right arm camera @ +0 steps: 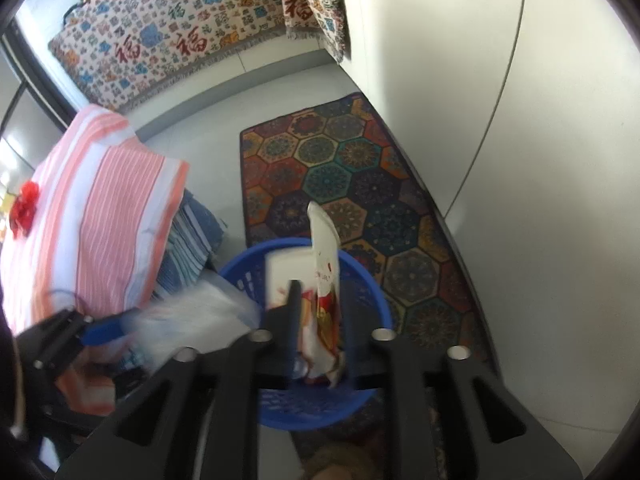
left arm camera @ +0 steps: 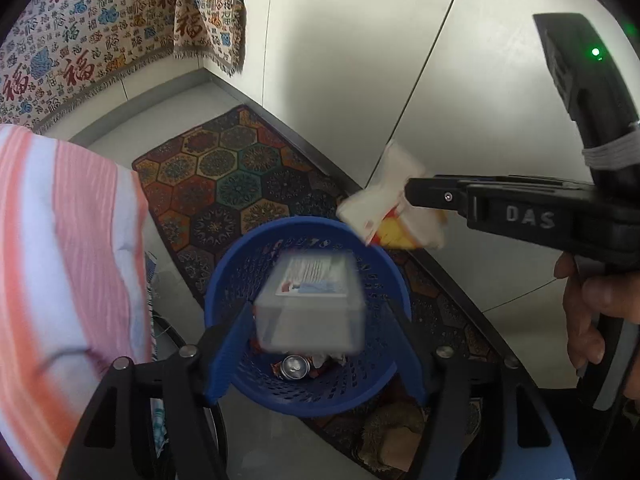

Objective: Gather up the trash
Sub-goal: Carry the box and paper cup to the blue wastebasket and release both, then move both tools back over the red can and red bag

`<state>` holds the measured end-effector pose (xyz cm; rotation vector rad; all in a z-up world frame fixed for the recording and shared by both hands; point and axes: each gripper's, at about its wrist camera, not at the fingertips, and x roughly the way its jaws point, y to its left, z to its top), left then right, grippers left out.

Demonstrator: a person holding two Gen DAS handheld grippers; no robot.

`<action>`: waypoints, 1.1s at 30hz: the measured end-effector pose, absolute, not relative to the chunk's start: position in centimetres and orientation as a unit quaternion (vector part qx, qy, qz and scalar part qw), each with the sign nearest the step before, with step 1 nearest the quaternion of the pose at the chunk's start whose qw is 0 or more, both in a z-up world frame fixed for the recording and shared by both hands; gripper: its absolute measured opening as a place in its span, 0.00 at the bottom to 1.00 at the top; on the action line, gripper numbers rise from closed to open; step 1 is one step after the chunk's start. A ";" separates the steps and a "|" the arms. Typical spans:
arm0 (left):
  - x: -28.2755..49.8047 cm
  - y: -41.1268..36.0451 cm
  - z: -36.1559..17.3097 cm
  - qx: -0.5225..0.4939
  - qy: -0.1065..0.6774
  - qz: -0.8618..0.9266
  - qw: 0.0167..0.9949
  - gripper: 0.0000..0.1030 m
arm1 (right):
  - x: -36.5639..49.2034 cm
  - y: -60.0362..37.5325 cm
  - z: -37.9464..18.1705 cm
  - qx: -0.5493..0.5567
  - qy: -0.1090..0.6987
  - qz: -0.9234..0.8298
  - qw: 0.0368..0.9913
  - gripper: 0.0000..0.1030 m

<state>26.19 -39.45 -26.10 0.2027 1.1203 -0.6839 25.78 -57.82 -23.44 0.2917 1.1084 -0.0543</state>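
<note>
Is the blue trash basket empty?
No. The blue basket already holds a silver can and crumpled wrappers at the bottom.

The wastebasket (left arm camera: 308, 392) stands on the near end of the rug (left arm camera: 224, 176), a can (left arm camera: 295, 367) lying in its bottom. A plastic box (left arm camera: 310, 304) hangs over its mouth, a wrapper (left arm camera: 394, 204) over its right rim. The striped cushion (right arm camera: 100, 208) lies to its left.
</note>
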 end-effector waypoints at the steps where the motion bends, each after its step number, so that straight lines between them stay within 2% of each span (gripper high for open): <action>1: 26.5 -39.7 -26.4 0.092 0.521 -0.318 0.787 0.66 | 25.7 -58.0 -23.5 0.145 0.524 -0.022 0.839 0.37; 6: 26.4 -38.8 -25.9 0.076 0.514 -0.314 0.795 0.66 | 25.4 -58.1 -22.9 0.143 0.513 -0.018 0.846 0.38; 10: 24.6 -36.3 -23.1 0.061 0.486 -0.322 0.810 0.66 | 24.9 -57.3 -21.7 0.136 0.498 -0.020 0.856 0.50; 13: 22.8 -33.0 -20.8 0.061 0.463 -0.329 0.820 0.66 | 24.5 -55.9 -20.3 0.112 0.480 -0.018 0.870 0.55; 20: 19.2 -20.2 -18.6 0.052 0.452 -0.279 0.846 0.66 | 23.5 -47.9 -17.5 0.036 0.425 0.030 0.904 0.69; 24: 19.4 -11.6 -18.9 0.038 0.453 -0.195 0.869 0.66 | 23.1 -40.8 -17.2 -0.018 0.406 0.099 0.908 0.70; 28: 20.7 -3.7 -19.1 0.013 0.458 -0.110 0.882 0.66 | 23.3 -33.8 -16.8 -0.061 0.383 0.168 0.906 0.81; 33: 23.0 3.5 -19.7 0.016 0.453 -0.038 0.891 0.66 | 25.8 -26.2 -16.5 -0.090 0.371 0.224 0.897 0.82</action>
